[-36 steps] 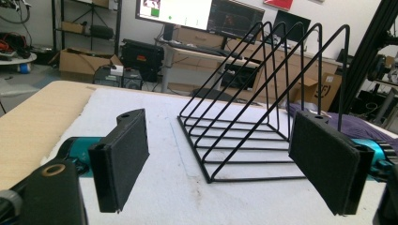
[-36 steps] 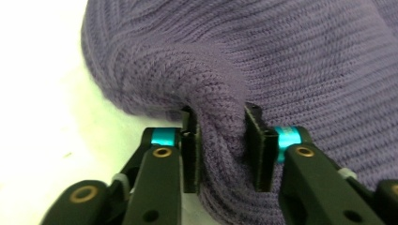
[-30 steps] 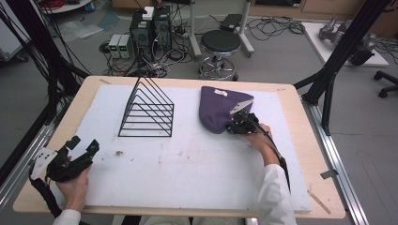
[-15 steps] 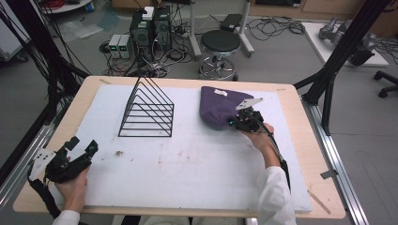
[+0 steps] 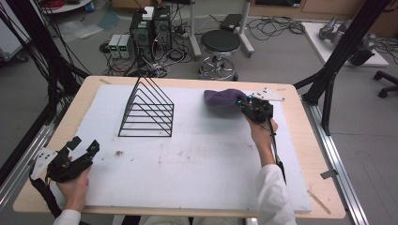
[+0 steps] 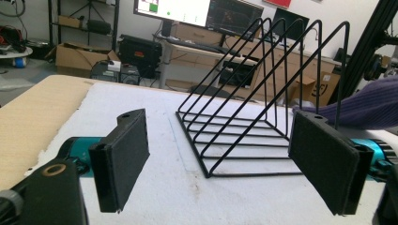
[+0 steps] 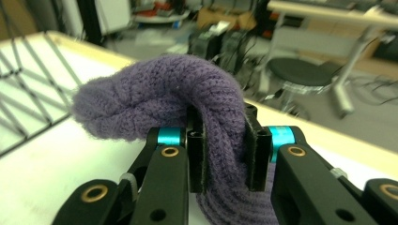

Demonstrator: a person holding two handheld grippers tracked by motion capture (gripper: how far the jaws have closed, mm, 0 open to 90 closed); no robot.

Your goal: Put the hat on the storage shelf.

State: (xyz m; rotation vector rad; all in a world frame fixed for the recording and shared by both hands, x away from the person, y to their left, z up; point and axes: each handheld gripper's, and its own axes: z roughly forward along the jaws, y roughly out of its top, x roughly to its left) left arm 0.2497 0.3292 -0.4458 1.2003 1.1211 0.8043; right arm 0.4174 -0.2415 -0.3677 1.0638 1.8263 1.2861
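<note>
Between the jaws of the right gripper (image 7: 223,150), a fold of purple knitted cloth (image 7: 159,101) is pinched at the table's (image 5: 286,91) far right, the forearm stretched forward. Near the front left corner, the left gripper (image 6: 225,159) is held wide apart, facing the black wire rack (image 6: 263,93).

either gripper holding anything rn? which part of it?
Right gripper: fingers shut on a bunched fold of the purple knit cloth, near its edge closest to the hand. Left gripper: open, nothing between its fingers; wire rack stands beyond it.
</note>
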